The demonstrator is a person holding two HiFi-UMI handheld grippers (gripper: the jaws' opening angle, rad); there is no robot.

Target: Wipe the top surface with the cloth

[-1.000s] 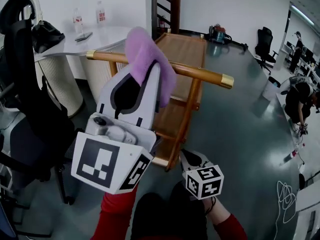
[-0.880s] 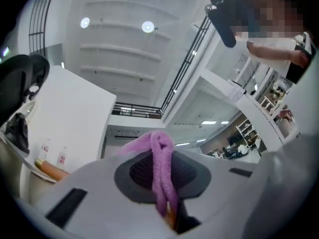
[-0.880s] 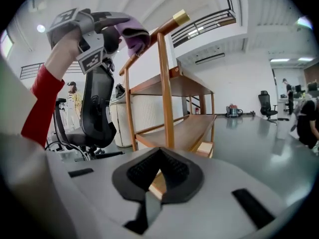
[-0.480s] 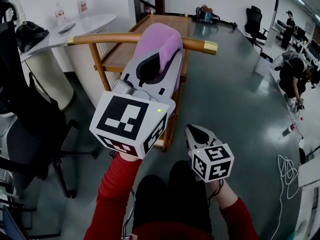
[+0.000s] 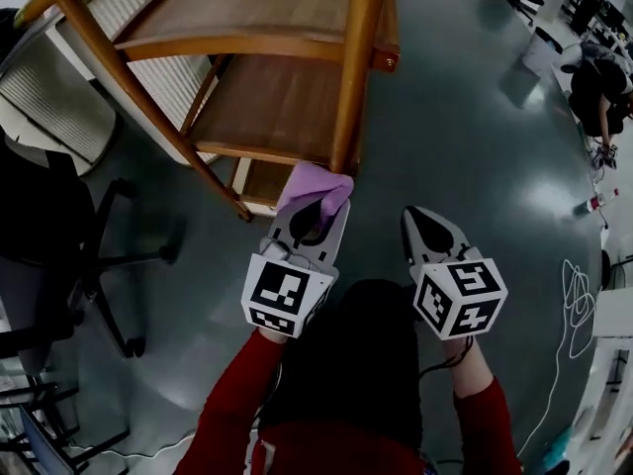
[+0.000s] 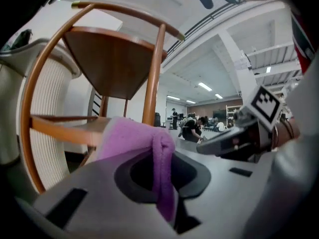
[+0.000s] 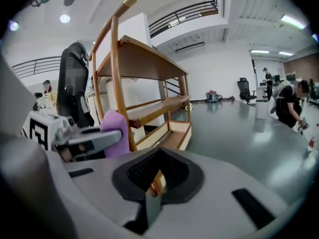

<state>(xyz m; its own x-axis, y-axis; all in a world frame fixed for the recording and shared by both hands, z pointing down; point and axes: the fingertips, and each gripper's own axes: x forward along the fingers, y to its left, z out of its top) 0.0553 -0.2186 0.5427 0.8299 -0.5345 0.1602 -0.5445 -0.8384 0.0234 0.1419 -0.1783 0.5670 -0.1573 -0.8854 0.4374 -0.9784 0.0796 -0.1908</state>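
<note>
Looking down through the head view: finds the left gripper (image 5: 315,204) lowered close to the lap, pinching the purple cloth (image 5: 316,179) at the near end of the wooden cart (image 5: 356,77), just beside its lowest tier (image 5: 259,178). Was up at the cart's handle rail a second ago and half a second ago; now sits dropped well away from the top shelf (image 5: 247,8), which lies far up the frame. Shows the right gripper (image 5: 423,218) to the right of it, drawn in likewise and touching nothing. Turning to the left gripper view: shows jaws clamped on the cloth (image 6: 134,138), with a fold bunched over the tips and a strip running down between them. Shows too the cart's upright beyond and the underside of the top shelf (image 6: 109,59) overhead, so held below that surface, with the right gripper off to the right and apart. Turning to the right gripper view: shows jaws pressed together with nothing between them, the cloth (image 7: 115,131) standing to the left by the cart's near post, and the top shelf (image 7: 144,54) higher up. Judging from all this: off the top surface and not wiping at present. Cannot tell whether finished or only pausing. Would need lifting back onto the top shelf for any further pass.
</note>
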